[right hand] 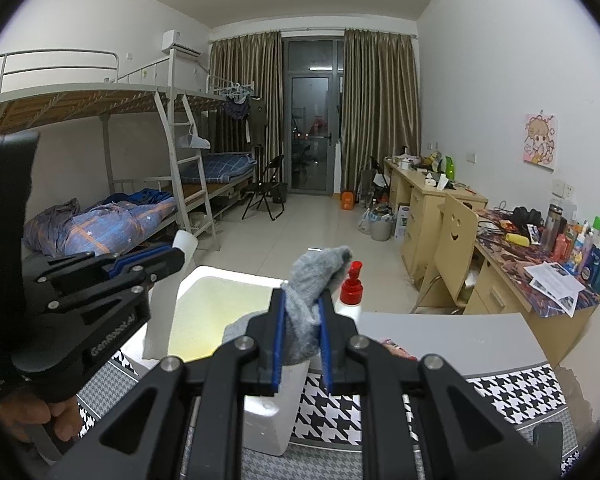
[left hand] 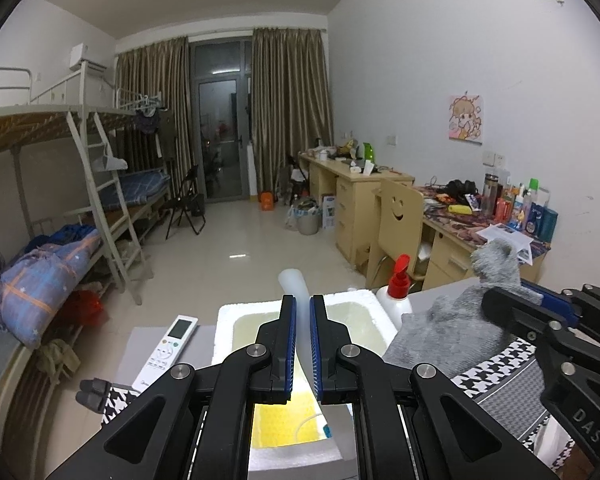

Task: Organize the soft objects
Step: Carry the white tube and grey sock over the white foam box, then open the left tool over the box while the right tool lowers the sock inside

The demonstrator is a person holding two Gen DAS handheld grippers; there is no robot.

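Right hand-held gripper pinching grey sock; left clamping white tube over foam box.

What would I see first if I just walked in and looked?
Two black grippers over a white foam box. The right gripper pinches a fuzzy grey sock, and the left gripper holds a pale white strip. Just behind the box stands a white bottle with a red cap.

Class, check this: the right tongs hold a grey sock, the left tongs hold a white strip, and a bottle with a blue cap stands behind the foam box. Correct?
Not quite. The bottle has a red cap, seen in the right wrist view. The right tongs do hold the grey sock, and the left tongs hold the white strip, over the foam box.
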